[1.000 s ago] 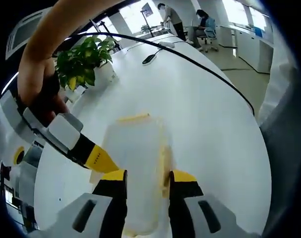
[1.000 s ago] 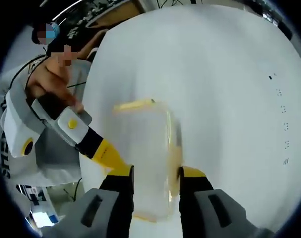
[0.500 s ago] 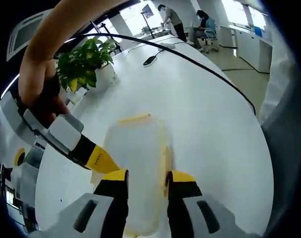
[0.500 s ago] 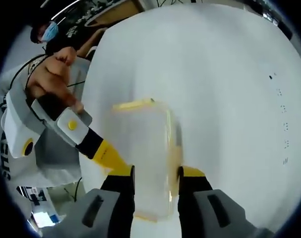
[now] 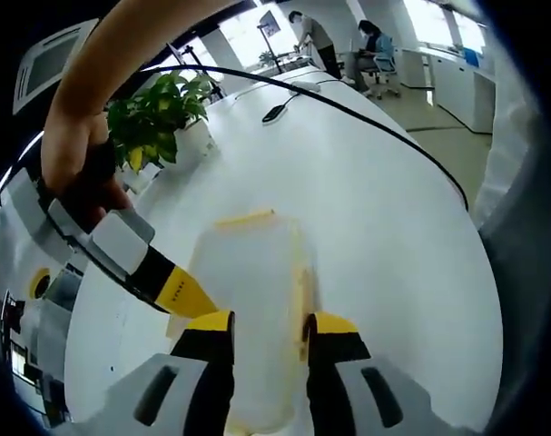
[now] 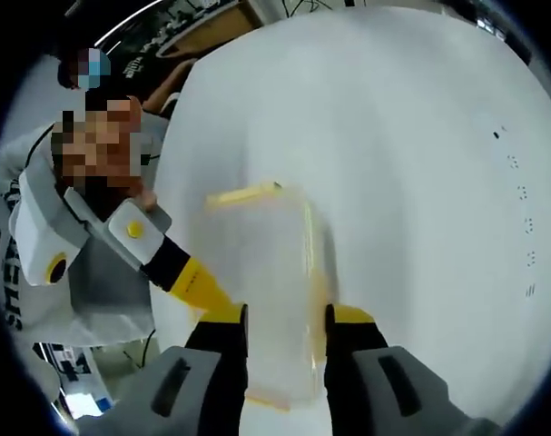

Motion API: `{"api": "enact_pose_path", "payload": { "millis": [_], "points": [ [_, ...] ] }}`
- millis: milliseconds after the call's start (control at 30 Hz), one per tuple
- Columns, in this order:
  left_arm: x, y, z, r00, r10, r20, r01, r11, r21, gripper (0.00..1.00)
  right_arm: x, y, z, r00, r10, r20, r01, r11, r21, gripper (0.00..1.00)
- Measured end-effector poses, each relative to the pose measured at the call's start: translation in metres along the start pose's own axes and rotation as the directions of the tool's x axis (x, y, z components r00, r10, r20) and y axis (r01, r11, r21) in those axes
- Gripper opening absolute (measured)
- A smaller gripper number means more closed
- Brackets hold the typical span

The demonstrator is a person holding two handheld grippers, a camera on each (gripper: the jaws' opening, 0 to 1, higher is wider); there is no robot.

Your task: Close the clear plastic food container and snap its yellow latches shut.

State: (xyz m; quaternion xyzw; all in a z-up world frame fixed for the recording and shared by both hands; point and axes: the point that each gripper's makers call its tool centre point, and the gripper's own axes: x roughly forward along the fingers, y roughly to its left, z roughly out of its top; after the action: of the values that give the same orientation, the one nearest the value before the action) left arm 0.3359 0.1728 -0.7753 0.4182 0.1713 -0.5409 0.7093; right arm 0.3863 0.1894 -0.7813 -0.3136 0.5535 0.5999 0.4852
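Straddling the clear plastic container (image 5: 252,263), the left gripper (image 5: 268,318) is being held low over a white table (image 5: 393,236), its two yellow-tipped jaws being kept a moderate gap apart. The container's pale body is being seen through that gap, and its left edge is being covered by the left jaw. Whether the jaws are clamping the container or only lying over it cannot be told. A yellow latch (image 5: 245,217) is being shown along the container's far end, and another yellow latch (image 5: 302,291) along its right side, just beside the right jaw tip. From the left of this view a yellow finger (image 5: 182,292) of the right gripper is being reached to the container's left edge, the tool being gripped by a hand (image 5: 75,173). Further back on the table a potted plant (image 5: 152,118) and a black cable (image 5: 366,118) are being seen, well apart from the container.

In the right gripper view, the right gripper (image 6: 284,313) is being held over the same container (image 6: 261,245), with the jaws likewise parted and the container lying between them; a firm grip cannot be told here either. The far latch (image 6: 245,193) and the side latch (image 6: 319,282) are both being shown, the side one just beside the right jaw. The left gripper's yellow finger (image 6: 198,282) is being brought in from the left to the container's edge.
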Motion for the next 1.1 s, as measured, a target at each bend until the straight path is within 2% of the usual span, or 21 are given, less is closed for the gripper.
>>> {"api": "enact_pose_path", "payload": {
  "millis": [167,467,600,733,800,867,933,1033,1100],
  "points": [
    [0.000,-0.002,0.001,1.000,-0.004,0.003,0.004,1.000,0.008,0.25,0.000,-0.002,-0.001,1.000,-0.003,-0.018,0.003,1.000,-0.009,0.29],
    [-0.002,-0.002,0.001,1.000,-0.018,0.009,0.018,1.000,0.019,0.26,-0.003,-0.002,-0.001,0.997,-0.070,-0.037,0.068,0.996,-0.052,0.31],
    [-0.002,0.001,0.003,0.998,-0.046,0.044,0.049,0.997,-0.066,0.25,-0.003,-0.001,-0.003,0.995,-0.096,-0.024,0.095,0.995,-0.038,0.31],
    [-0.002,-0.002,0.003,0.998,-0.043,0.039,0.044,0.999,-0.029,0.26,-0.004,0.000,-0.003,0.992,-0.127,0.006,0.127,0.991,-0.038,0.31],
    [-0.002,-0.004,0.003,0.998,-0.055,0.039,0.057,0.998,-0.036,0.30,-0.004,0.000,-0.003,0.990,-0.141,0.014,0.142,0.989,-0.031,0.31],
    [-0.002,-0.011,0.004,0.995,-0.087,0.047,0.090,0.993,-0.075,0.40,-0.004,0.001,-0.003,0.987,-0.157,0.029,0.158,0.987,-0.025,0.32],
    [-0.002,-0.015,0.005,0.994,-0.097,0.045,0.101,0.992,-0.076,0.49,-0.005,0.001,-0.003,0.983,-0.175,0.048,0.176,0.984,-0.020,0.32],
    [-0.001,-0.017,0.004,0.996,-0.087,0.032,0.088,0.995,-0.044,0.49,-0.006,0.000,-0.002,0.976,-0.206,0.076,0.209,0.978,-0.027,0.34],
    [-0.002,-0.015,0.005,0.995,-0.094,0.039,0.097,0.992,-0.075,0.50,-0.009,0.001,-0.003,0.965,-0.240,0.100,0.245,0.969,-0.038,0.37]
  ]
}}
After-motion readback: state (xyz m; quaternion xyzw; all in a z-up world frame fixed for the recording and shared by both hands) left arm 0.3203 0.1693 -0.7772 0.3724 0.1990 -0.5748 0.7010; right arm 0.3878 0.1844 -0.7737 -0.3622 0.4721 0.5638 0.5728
